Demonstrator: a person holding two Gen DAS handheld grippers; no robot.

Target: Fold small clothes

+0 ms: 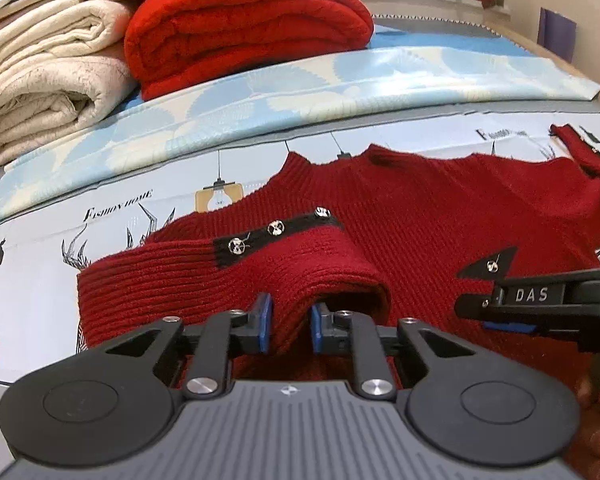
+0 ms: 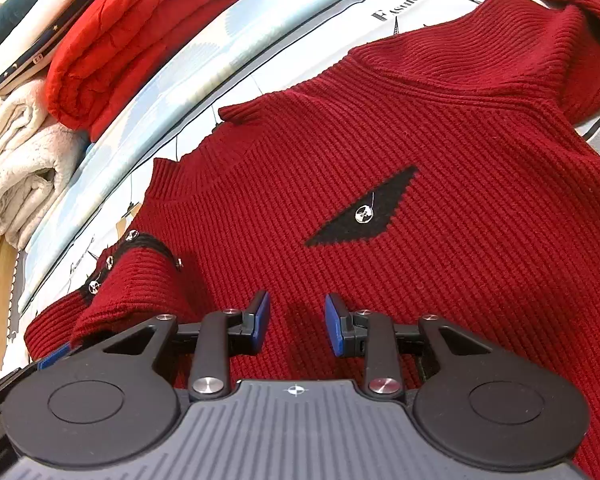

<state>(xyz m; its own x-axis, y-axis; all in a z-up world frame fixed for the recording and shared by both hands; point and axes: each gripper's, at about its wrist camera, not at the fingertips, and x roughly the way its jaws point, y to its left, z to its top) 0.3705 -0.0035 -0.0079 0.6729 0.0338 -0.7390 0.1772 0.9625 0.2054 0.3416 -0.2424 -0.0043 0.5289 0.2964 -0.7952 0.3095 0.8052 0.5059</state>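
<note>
A: Where's the red sweater [image 2: 400, 152]?
B: Flat on the bed [image 1: 260, 100].
A: Left gripper [image 1: 291, 325]?
B: Pinching the sleeve [image 1: 228, 276].
A: Right gripper [image 2: 296, 324]?
B: Jaws apart, over the sweater w/ nothing inside.

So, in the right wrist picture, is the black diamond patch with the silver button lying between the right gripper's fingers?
No. The black patch lies on the sweater well beyond the right gripper; only red knit shows between its fingers.

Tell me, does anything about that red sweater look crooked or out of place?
Nothing looks damaged. The red sweater lies askew on the printed sheet: one sleeve is folded across its front, pinched by the left gripper, while the other sleeve is still flung outward, unfolded.
</note>
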